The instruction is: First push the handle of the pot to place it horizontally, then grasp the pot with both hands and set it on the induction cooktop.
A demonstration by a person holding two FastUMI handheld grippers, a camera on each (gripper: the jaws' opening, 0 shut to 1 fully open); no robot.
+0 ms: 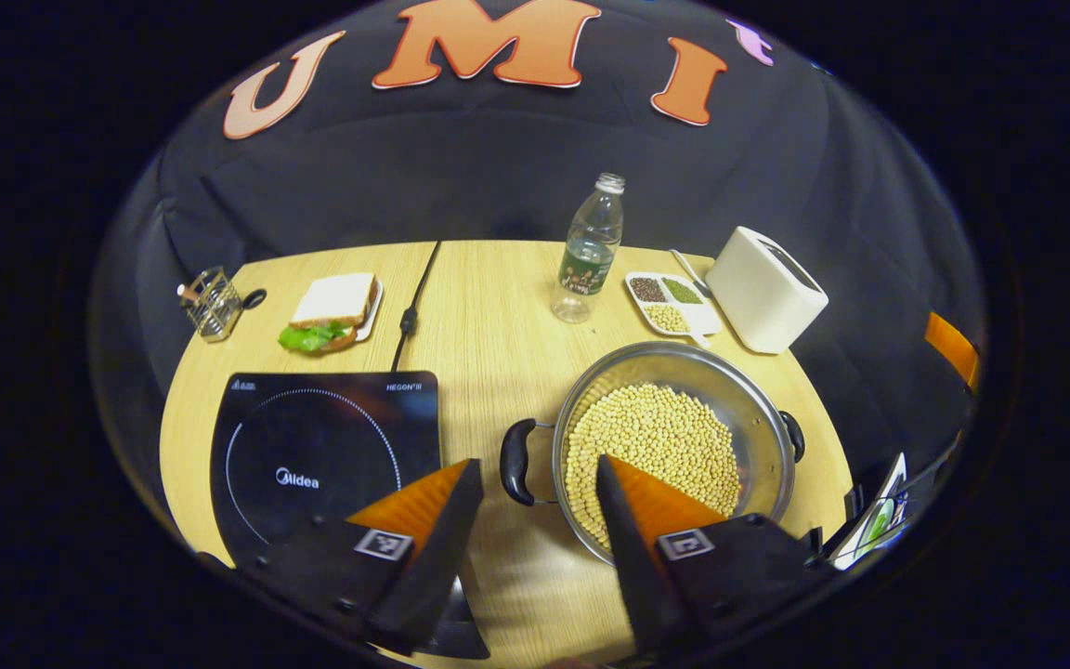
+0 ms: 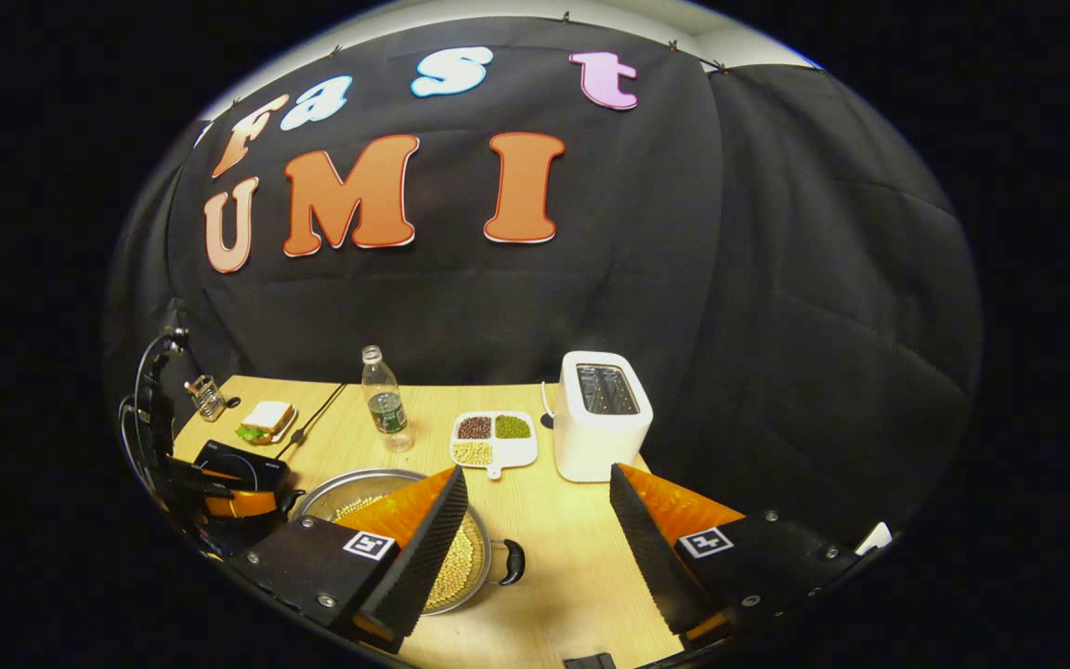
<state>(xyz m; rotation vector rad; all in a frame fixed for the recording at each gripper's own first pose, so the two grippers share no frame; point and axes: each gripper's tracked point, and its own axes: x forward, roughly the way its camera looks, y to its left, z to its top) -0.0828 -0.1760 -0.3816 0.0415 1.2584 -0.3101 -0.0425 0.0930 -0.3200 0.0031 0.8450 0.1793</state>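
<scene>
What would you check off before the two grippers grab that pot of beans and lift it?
1. Pot handles lying horizontally: ok, the left handle and right handle stick out sideways.
2. Left gripper open: ok, fingers spread on either side of the left handle, not touching it.
3. Right gripper open: ok, above the table with the right handle between its fingers.
4. Induction cooktop surface free: ok, nothing rests on it.
5. Path from pot to cooktop: ok, bare table between them; the water bottle stands farther back.
6. Soybeans settled: ok, level inside the pot.
</scene>
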